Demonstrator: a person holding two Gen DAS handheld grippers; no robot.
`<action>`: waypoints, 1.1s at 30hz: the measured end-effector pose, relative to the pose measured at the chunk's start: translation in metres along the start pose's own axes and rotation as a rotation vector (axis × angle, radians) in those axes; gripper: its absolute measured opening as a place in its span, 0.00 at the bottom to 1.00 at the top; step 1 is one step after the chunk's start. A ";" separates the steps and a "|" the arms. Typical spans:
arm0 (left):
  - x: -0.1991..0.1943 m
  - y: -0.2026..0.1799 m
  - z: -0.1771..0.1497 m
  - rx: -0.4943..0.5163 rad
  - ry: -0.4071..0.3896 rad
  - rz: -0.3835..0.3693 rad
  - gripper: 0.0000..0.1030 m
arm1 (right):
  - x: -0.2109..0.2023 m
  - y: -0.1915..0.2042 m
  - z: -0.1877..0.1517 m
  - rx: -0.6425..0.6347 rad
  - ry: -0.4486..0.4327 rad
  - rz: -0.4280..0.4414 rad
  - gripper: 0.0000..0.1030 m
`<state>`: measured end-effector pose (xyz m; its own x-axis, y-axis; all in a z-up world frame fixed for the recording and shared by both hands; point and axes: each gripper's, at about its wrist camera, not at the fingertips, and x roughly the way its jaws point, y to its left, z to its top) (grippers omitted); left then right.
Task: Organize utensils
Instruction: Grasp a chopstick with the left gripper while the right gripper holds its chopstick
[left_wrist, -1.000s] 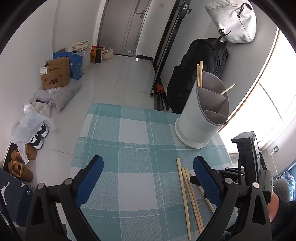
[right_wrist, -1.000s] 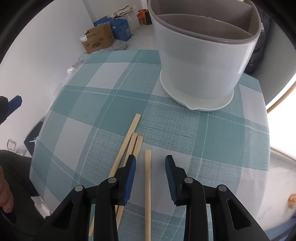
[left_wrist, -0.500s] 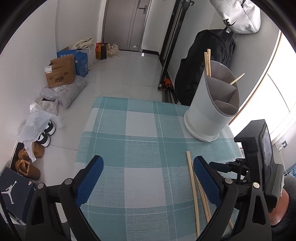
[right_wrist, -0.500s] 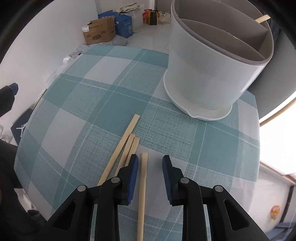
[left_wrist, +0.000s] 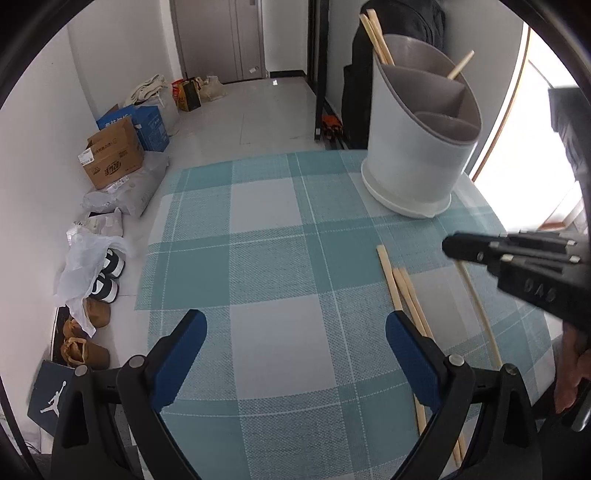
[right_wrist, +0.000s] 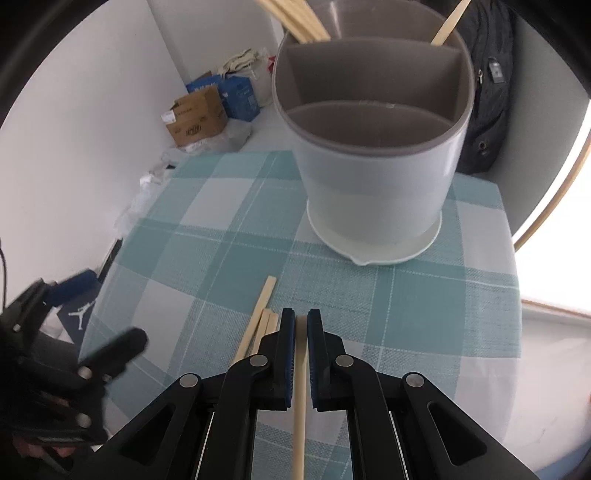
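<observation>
A white utensil holder (left_wrist: 417, 147) (right_wrist: 376, 184) with grey compartments stands at the far right of the checked tablecloth; several chopsticks stick out of its back compartment. Three loose chopsticks (left_wrist: 402, 291) (right_wrist: 258, 314) lie side by side on the cloth. My right gripper (right_wrist: 301, 321) is shut on a single chopstick (right_wrist: 299, 406), raised off the cloth just right of the loose ones. In the left wrist view the right gripper (left_wrist: 458, 247) comes in from the right with that chopstick (left_wrist: 476, 306) hanging below it. My left gripper (left_wrist: 295, 328) is open over bare cloth, left of the loose chopsticks.
The teal checked tablecloth (left_wrist: 266, 258) covers a small table. On the floor to the left are cardboard boxes (left_wrist: 110, 158), plastic bags and shoes (left_wrist: 107, 277). A black backpack (right_wrist: 487, 110) hangs behind the holder. A bright window is on the right.
My right gripper's jaws closed onto the single chopstick and lifted it from the cloth toward the holder. The left gripper dipped and rolled, staying open.
</observation>
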<state>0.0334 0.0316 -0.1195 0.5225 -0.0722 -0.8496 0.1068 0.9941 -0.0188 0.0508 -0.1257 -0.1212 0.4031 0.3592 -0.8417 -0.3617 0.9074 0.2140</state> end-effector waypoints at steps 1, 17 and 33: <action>0.002 -0.005 -0.001 0.007 0.016 -0.004 0.92 | -0.005 -0.002 0.000 0.006 -0.017 0.008 0.05; 0.026 -0.036 -0.017 0.059 0.216 -0.029 0.92 | -0.059 -0.044 0.002 0.118 -0.178 0.071 0.06; 0.032 -0.044 -0.001 0.057 0.220 0.048 0.92 | -0.065 -0.049 -0.002 0.148 -0.201 0.115 0.06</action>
<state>0.0444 -0.0140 -0.1466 0.3321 0.0008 -0.9433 0.1367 0.9894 0.0489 0.0410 -0.1937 -0.0781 0.5308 0.4841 -0.6956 -0.2934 0.8750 0.3850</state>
